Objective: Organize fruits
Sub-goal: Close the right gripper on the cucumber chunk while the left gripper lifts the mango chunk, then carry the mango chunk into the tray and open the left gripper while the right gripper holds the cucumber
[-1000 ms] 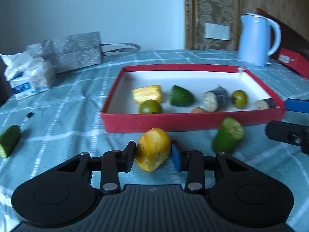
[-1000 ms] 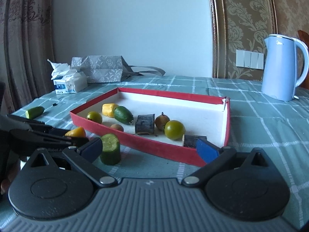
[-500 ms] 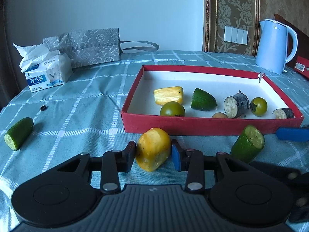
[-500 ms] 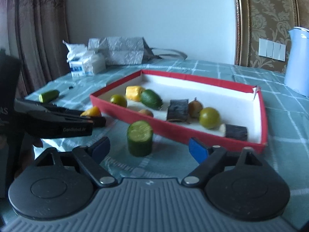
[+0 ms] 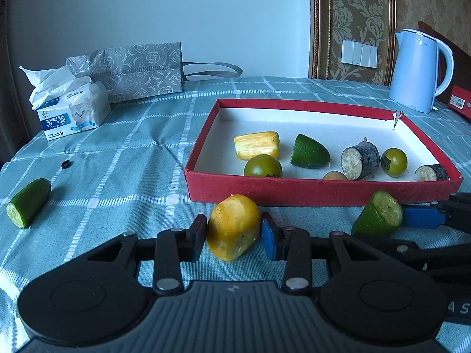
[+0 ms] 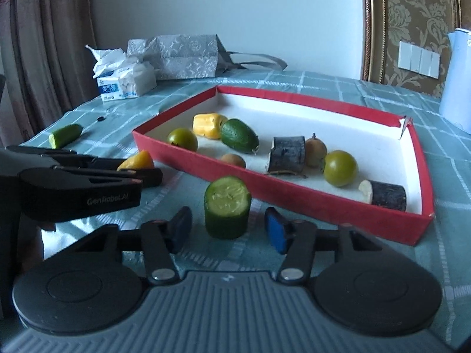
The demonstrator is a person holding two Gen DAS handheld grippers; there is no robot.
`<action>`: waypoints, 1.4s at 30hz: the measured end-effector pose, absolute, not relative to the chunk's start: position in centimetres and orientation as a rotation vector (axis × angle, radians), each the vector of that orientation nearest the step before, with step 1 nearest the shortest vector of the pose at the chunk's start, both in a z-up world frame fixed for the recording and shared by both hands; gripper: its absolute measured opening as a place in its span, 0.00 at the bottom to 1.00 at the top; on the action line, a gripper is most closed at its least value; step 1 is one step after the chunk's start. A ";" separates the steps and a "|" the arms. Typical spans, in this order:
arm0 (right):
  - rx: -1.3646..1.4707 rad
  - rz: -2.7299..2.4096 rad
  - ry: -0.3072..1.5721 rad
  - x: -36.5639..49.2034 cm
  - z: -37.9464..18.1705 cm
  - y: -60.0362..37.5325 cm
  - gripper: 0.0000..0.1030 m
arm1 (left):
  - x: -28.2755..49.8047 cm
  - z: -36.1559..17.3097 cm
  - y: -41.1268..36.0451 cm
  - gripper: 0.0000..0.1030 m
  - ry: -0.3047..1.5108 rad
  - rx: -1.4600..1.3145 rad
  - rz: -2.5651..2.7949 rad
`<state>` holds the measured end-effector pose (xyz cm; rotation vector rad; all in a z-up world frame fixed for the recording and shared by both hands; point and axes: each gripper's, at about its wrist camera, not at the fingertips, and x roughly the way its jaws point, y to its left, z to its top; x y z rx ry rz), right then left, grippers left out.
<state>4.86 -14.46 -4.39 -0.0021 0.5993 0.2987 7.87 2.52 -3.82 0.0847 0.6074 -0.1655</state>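
Note:
My left gripper [image 5: 232, 236] is shut on a yellow fruit piece [image 5: 234, 226], just in front of the red tray [image 5: 294, 191]; it also shows in the right wrist view [image 6: 137, 160]. My right gripper [image 6: 228, 229] is open with its pads on either side of an upright green cucumber chunk [image 6: 227, 207], not touching it. The chunk also shows in the left wrist view [image 5: 378, 217]. The tray [image 6: 323, 206] holds a yellow piece, green fruits, dark eggplant chunks and small brown fruits. Another cucumber piece [image 5: 28, 203] lies far left on the cloth.
A tissue pack [image 5: 70, 111] and a grey patterned bag [image 5: 138, 70] stand at the back left. A light blue kettle [image 5: 418, 70] stands at the back right, beside a red box [image 5: 459, 101]. A small black cap [image 5: 65, 164] lies on the checked tablecloth.
My right gripper has moved left and in, so the cucumber chunk now sits between its pads, which have narrowed. My left gripper keeps hold of the yellow piece and has shifted left.

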 end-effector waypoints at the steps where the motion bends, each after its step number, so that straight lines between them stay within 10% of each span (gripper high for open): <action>1: 0.000 0.299 0.598 4.9 -4.4 -14.4 0.50 | 7.9 -3.8 2.5 0.37 0.607 0.084 -0.166; 12: -0.018 0.284 0.600 5.3 -4.3 -13.8 0.29 | 7.9 -3.8 2.5 0.37 0.607 0.086 -0.166; 42: 0.104 0.208 0.581 2.8 -4.4 -19.0 0.29 | 6.4 -1.9 1.9 0.37 0.488 0.016 -0.242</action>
